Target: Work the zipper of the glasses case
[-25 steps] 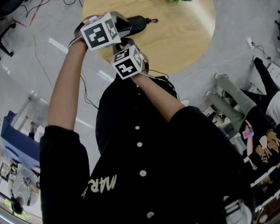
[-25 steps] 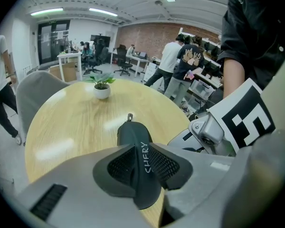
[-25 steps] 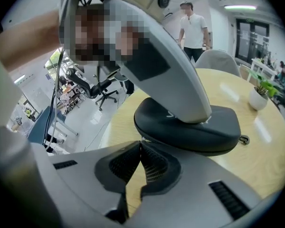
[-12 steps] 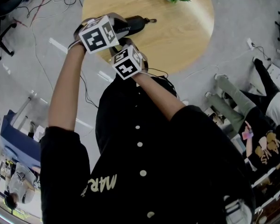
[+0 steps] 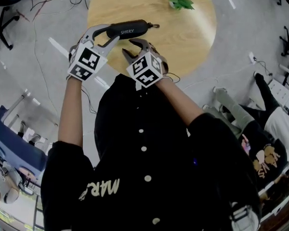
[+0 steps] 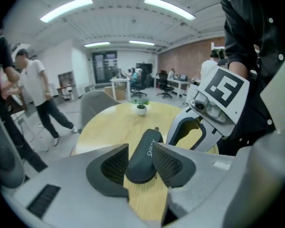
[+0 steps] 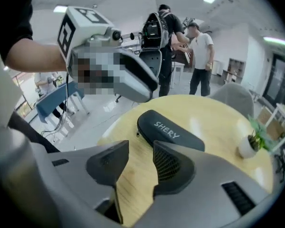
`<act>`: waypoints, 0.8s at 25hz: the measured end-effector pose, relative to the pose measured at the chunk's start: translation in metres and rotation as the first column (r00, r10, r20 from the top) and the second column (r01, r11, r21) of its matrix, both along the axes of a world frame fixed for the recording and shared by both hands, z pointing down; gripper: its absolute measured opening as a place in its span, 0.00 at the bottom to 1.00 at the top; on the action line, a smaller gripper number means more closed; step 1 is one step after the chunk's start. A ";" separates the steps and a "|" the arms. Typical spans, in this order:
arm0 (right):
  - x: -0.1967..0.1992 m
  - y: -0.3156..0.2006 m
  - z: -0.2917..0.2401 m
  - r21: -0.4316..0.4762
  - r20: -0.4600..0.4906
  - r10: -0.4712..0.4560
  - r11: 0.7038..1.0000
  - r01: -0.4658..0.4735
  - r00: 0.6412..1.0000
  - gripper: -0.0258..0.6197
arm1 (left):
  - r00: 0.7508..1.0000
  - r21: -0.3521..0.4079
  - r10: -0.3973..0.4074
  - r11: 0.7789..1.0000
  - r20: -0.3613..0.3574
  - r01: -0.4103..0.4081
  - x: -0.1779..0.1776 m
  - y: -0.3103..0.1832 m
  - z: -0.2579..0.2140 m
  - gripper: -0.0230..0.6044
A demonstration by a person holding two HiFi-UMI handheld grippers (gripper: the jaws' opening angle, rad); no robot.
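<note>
Lying on the round bench (image 5: 192,28), the black glasses case (image 5: 127,29) sits free. The left claw (image 6: 140,161) and right claw (image 7: 141,163) have just been opening and stand apart, gripping nothing. Best to steady one end, then pinch the zipper tab squarely.
</note>
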State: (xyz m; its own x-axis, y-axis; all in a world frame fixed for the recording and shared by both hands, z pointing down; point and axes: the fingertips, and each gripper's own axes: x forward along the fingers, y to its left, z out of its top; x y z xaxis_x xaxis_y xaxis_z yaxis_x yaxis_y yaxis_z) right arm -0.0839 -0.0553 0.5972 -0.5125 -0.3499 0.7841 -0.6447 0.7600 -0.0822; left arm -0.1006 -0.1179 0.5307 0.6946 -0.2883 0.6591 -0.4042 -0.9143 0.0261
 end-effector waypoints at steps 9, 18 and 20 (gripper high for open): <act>0.007 -0.029 -0.027 0.132 -0.205 -0.380 0.903 0.410 0.902 0.29 | 0.929 -0.025 -0.370 0.928 0.015 0.371 -0.039 0.047 0.042 0.27; -0.006 -0.048 -0.014 0.027 -0.325 -0.565 0.796 0.605 0.758 0.27 | 0.861 -0.034 -0.508 0.861 0.020 0.508 -0.030 0.053 0.068 0.27; -0.008 -0.050 -0.011 0.000 -0.321 -0.579 0.791 0.612 0.749 0.26 | 0.847 -0.054 -0.532 0.845 0.010 0.531 -0.028 0.050 0.074 0.27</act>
State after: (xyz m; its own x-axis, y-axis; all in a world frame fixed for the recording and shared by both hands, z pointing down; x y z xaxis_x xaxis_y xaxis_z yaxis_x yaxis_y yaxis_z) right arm -0.0917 -0.1050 0.5857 -0.3990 -0.1343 0.9070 -0.0391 0.9908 0.1295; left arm -0.1287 -0.0675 0.6049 0.4484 -0.5791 0.6808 -0.8276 -0.5568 0.0715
